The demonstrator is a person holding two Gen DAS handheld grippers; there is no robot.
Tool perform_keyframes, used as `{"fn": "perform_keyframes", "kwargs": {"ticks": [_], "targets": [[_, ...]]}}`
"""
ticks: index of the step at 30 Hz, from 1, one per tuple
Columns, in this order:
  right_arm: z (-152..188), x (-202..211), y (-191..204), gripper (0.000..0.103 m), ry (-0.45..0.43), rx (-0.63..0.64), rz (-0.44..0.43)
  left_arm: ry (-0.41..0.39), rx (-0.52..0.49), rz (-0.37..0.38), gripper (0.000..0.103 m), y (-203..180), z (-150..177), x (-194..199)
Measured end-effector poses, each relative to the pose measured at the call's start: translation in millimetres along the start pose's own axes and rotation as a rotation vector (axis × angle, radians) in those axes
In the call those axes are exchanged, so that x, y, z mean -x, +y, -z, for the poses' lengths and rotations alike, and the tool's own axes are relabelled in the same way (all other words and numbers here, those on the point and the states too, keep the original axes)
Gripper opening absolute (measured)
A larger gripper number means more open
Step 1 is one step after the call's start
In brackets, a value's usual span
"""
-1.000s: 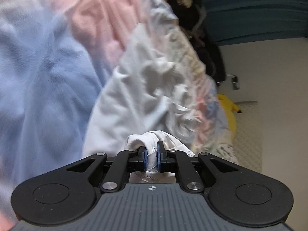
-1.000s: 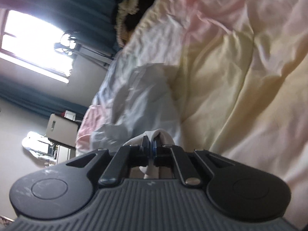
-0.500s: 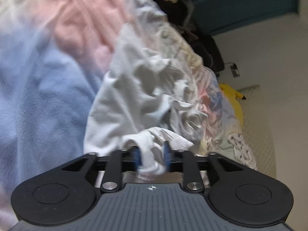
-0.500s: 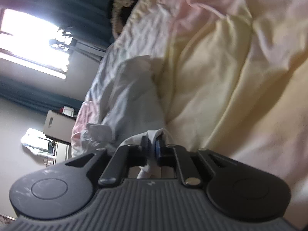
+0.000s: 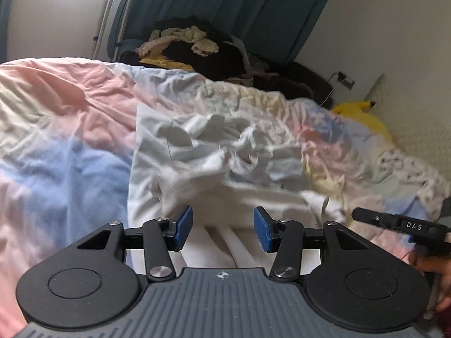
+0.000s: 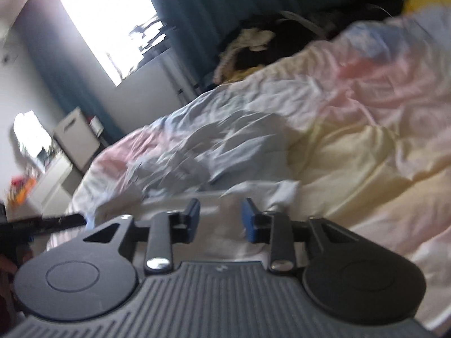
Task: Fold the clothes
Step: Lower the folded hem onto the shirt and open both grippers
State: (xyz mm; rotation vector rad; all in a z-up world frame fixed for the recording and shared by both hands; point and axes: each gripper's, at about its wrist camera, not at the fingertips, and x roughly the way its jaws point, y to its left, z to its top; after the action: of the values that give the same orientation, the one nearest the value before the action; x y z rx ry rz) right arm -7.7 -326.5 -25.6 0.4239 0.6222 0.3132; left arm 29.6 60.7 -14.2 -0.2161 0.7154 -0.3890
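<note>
Left gripper [image 5: 223,229] with jaws parted and opening, nothing pinched between the blue pads [image 5: 182,228]; the white garment [image 5: 203,157] lies crumpled on the pastel duvet [image 5: 64,146] just beyond the fingertips. Right gripper [image 6: 220,219] likewise opening, pads clear of the cloth below. A dark clothes pile [image 5: 203,50] sits at the far bed edge before teal curtains [image 5: 239,8].
</note>
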Motion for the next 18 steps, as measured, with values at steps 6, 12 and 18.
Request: {"fn": "perform_keyframes", "kwargs": {"ticks": [6,12,18], "targets": [[24.2,-17.5,29.0,0.017,0.051,0.112,0.035,0.033,-0.118,-0.037,0.044,-39.6,32.8,-16.9],[38.1,-34.7,32.9,0.014,0.102,0.141,0.059,0.060,-0.166,-0.093,0.040,-52.5,38.1,-43.6],[56.2,-56.1,36.2,0.014,0.132,0.123,0.058,0.085,-0.205,-0.142,0.040,-60.3,40.8,-66.5]]}}
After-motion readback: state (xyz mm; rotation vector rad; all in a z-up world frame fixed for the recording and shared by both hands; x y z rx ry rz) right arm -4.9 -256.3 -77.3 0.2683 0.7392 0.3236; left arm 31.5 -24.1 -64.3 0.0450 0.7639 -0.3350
